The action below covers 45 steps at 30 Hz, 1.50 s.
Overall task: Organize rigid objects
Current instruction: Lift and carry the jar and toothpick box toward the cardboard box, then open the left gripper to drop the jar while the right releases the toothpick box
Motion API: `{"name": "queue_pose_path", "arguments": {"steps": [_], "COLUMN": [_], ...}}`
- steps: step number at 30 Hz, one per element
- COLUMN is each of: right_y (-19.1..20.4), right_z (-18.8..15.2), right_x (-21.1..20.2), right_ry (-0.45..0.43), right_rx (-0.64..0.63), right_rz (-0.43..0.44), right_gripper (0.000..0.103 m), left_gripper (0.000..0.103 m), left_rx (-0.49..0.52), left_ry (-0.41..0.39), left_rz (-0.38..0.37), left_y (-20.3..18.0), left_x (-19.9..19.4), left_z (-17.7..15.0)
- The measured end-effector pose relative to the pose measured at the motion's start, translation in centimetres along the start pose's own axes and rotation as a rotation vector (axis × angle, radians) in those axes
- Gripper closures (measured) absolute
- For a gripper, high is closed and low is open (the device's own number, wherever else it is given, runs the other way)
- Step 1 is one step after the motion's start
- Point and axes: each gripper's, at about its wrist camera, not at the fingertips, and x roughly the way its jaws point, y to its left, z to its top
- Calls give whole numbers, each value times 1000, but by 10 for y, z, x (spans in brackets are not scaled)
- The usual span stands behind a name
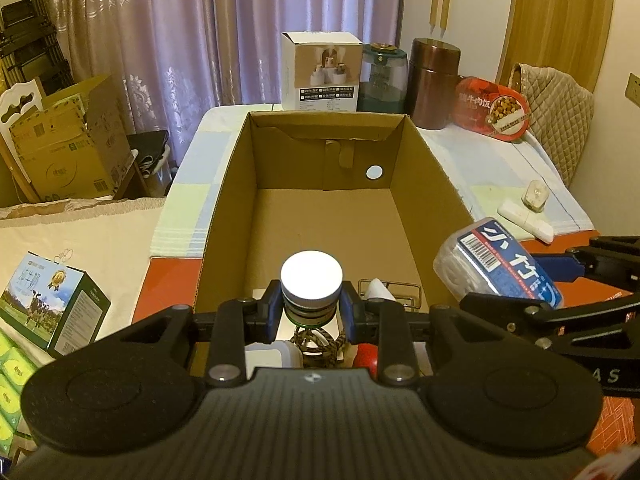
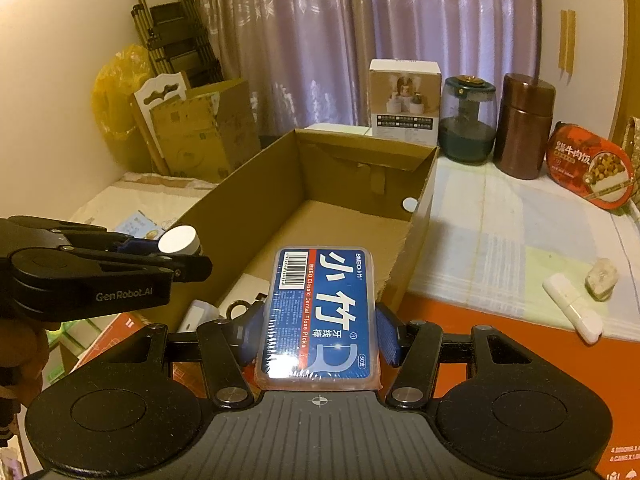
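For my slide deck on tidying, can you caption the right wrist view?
Right hand-held gripper holds a blue floss pick box beside the open cardboard box.

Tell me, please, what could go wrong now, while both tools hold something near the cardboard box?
1. The right tool grips the dental floss box only at its near end; most of it sticks out forward, so it may tilt or slip.
2. The left tool holds the white-lidded jar above items already lying at the near end of the cardboard box; dropped there, it may land on them.
3. The two tools are close together and could bump.
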Motion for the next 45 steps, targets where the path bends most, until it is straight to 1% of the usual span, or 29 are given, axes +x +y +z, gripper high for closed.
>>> {"name": "queue_pose_path", "arguments": {"steps": [30, 45], "right_y": [3, 3], "right_z": [3, 4], "right_x": [6, 7], "right_ry": [1, 1], "right_rx": [1, 4], "right_rz": [2, 4], "right_gripper": [49, 49], "left_gripper": [78, 78], "left_rx": [-21, -29], "left_ry": [36, -15], "left_rz": [-14, 10], "left_y": [3, 9], "left_x": [15, -2], "left_z": [-7, 1]}}
